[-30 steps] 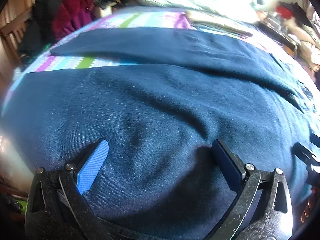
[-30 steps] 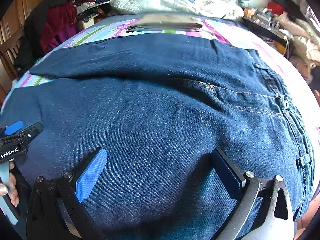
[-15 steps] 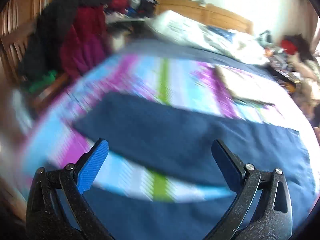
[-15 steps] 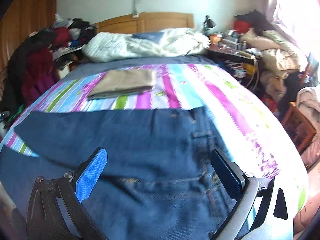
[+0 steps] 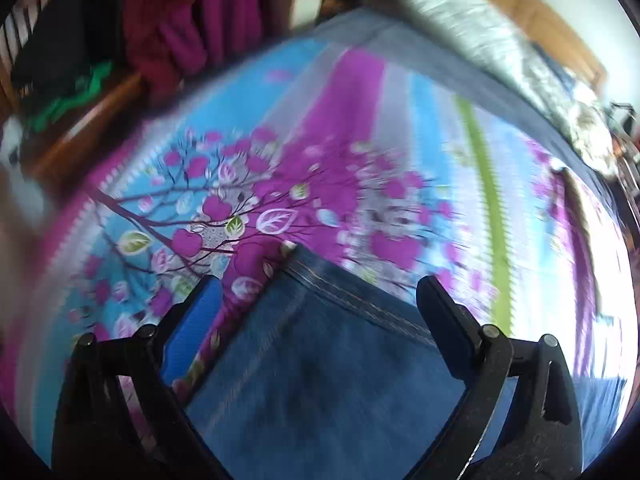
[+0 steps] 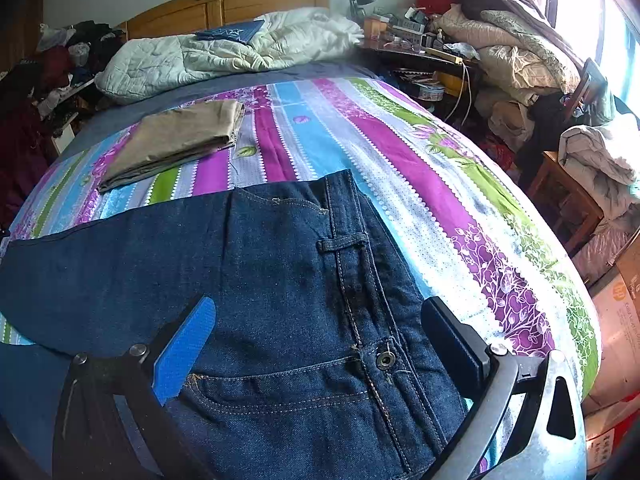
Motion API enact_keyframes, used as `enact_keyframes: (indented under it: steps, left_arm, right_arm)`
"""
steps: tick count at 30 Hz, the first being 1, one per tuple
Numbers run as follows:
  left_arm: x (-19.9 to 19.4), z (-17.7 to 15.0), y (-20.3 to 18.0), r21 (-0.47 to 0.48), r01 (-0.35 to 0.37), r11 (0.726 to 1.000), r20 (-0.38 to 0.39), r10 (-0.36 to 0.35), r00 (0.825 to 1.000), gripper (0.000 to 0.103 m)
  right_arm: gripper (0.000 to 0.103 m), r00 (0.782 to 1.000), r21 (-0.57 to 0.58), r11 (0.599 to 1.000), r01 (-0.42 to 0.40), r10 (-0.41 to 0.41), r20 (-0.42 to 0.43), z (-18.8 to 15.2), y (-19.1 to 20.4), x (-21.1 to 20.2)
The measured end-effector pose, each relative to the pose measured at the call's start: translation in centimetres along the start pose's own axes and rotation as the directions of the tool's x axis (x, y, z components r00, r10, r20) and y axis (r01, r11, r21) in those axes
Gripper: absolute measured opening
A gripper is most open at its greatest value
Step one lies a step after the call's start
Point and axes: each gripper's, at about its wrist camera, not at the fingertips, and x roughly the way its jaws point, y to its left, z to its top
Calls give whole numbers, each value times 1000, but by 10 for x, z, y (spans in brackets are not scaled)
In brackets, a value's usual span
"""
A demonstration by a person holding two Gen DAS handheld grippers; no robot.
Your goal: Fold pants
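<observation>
On the striped bedspread (image 6: 420, 184) the jeans (image 6: 280, 280) are lying flat, legs running off to the left and the waistband (image 6: 352, 264) sitting at the right end, so the long axis is going pretty much side to side across the bed. The right gripper (image 6: 320, 332) is hovering right over the waistband, near the button (image 6: 386, 360) and belt loop (image 6: 342, 245), fingers spread wide and holding nothing. The left gripper (image 5: 316, 312) is hanging over the far end, where a stitched hem corner (image 5: 304, 268) of one leg is poking up between its fingers; it's also gaping wide with nothing pinched, though that view is blurry, so whether it's touching the cloth I can't say. So each hand is sitting nearest its own end of the pants, which I'd guess is what the fold is going to hinge on: hem end coming over toward the waist, or one leg over the other.

No containers in play. Further up the bed a folded tan garment (image 6: 176, 140) is lying well apart from the jeans, with a rumpled pale quilt (image 6: 220, 56) by the headboard.
</observation>
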Motion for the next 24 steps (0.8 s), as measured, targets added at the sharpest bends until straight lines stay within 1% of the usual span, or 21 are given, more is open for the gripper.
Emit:
enact_keyframes:
  steps: [3,4,5,6,7,8,9,10,14,16,18,21,24]
  left_arm:
    - [23,1,8,-24,25,999,-17,-26,1000,97]
    - [25,-1,7,-13,25,1000,-4,-25,1000,95]
    - [23,-4,4,15,22,1000,26,-23,999,90]
    - [20,-7,2,46,23,999,51,-26,998,62]
    - [20,-8,2,68,13,998,68,-17,998,38]
    - [18,-11,3,84,-7,996,89,-1,996,36]
    - [15,-15,4,96,15,995,102,-25,994,29]
    - [12,-16,6,101,36,994,112,-48,993,27]
    - [-9,-28,6,134,53,989,189,-78,979,24]
    - [-16,-32,5,148,61,987,200,-90,976,24]
    - [-22,-37,2,166,63,984,206,-97,974,23]
    - [-35,-51,2,158,78,984,217,-112,970,21]
    - [-29,-44,2,135,70,988,219,-98,971,19]
  right_arm:
    - [102,1000,-11,1000,8,-8,-6,3,3,7]
    - [101,1000,-12,1000,7,-7,-7,4,3,9]
    - [100,1000,-12,1000,7,-7,-7,5,3,9]
    - [100,1000,-11,1000,7,-7,-10,6,3,11]
    - [100,1000,-10,1000,7,-7,-10,7,3,13]
    - [100,1000,-8,1000,6,-6,-8,8,3,14]
    - [100,1000,-5,1000,6,-6,-7,10,2,16]
    - [100,1000,-3,1000,5,-5,-8,12,1,18]
    - [100,1000,-20,1000,2,-2,-4,22,-7,26]
    - [100,1000,-21,1000,10,-10,7,31,-16,32]
    - [100,1000,-3,1000,-1,1,16,40,-28,40]
    - [100,999,48,998,-36,35,14,56,-46,61]
    - [100,996,106,990,-92,93,0,73,-56,91]
